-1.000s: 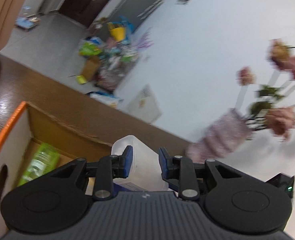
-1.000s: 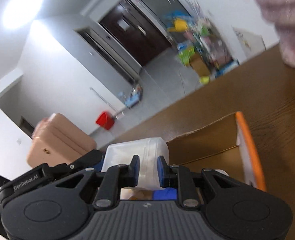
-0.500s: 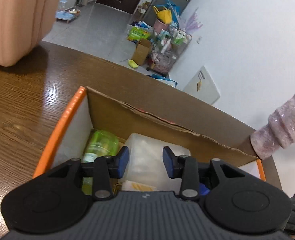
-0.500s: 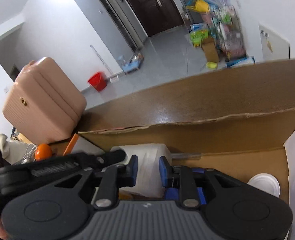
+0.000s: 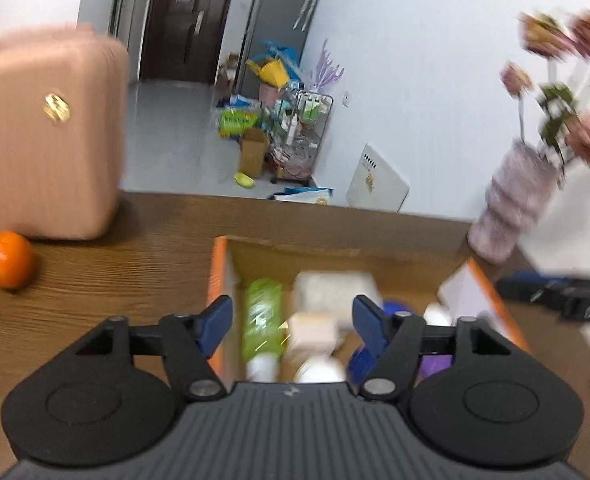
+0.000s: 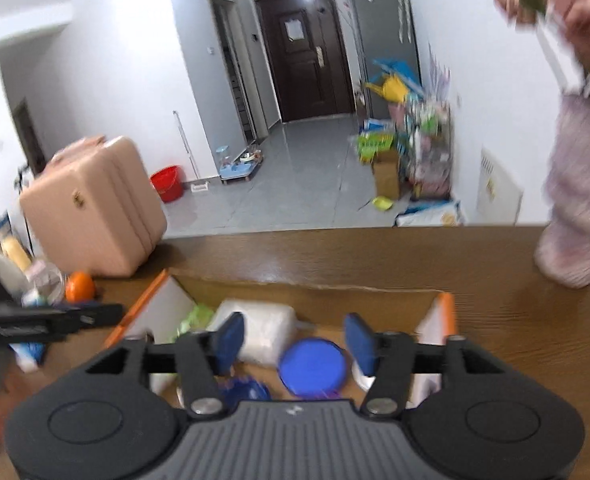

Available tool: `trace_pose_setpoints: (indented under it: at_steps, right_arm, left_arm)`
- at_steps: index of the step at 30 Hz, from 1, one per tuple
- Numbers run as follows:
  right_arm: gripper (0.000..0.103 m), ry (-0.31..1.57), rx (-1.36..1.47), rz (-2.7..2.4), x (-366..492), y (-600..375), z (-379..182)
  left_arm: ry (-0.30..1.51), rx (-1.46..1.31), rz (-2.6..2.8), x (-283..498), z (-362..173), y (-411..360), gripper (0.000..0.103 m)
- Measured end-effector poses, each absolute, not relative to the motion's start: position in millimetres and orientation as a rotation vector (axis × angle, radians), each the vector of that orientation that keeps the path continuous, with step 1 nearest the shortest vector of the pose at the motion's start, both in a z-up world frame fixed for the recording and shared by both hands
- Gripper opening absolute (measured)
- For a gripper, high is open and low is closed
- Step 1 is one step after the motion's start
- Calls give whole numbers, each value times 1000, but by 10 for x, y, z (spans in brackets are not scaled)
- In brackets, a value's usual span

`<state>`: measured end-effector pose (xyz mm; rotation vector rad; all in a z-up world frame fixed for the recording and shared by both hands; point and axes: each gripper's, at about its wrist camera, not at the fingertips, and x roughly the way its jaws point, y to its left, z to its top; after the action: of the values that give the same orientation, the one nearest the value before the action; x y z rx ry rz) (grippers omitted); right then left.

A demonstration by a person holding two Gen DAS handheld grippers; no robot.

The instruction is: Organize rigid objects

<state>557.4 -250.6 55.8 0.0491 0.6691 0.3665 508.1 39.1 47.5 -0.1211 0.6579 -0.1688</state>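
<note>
Both grippers are held above the cardboard box (image 5: 221, 272) on the wooden table (image 5: 95, 280). The left gripper (image 5: 293, 318) and right gripper (image 6: 295, 344) are seen opening, nothing gripped. The white container (image 6: 263, 328) is sat inside the box, beside a blue lid (image 6: 313, 368).

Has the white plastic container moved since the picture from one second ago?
Yes. The white plastic container was held above the cardboard box wall; now it lies inside the box, clear of the opening left gripper.

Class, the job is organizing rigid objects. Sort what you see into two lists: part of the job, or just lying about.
Part of the job:
cardboard box
white container
blue lid
green bottle

Lying about:
pink suitcase
orange
flower vase
</note>
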Motion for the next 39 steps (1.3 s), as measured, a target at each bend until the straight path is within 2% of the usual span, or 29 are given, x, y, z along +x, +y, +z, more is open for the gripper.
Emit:
trace_pose_setpoints:
  at_steps: [4,7,10,13,18,25,33,39]
  right_arm:
    - [78,625,-50,324,4960,-2647,701]
    - [82,571,-60,285,4451,-2764,723]
    - [90,522,-59,272,3961,-2807,673]
    - [91,480,-6,277,3475,-2856,581]
    - [92,420,43,210,2667,-2802,361]
    - [103,295,35,151,1474,-2550,10]
    - [103,234,5,131,635,-2296,-234]
    - [103,244,-18,88,262,-2188,-314]
  left_arm:
    - [590,36,-95,4423,544,444,80]
    - [562,41,-78,3903,527,514,86]
    - [503,63,-58,3310,455,527,96]
    - [430,79,-20,2782,393,519,102]
    - [354,97,53,1982,298,503,103]
    - [213,144,84,891,133,388,103]
    - [180,155,92,174,-98,395,103]
    - [147,183,80,-31,-156,401,103]
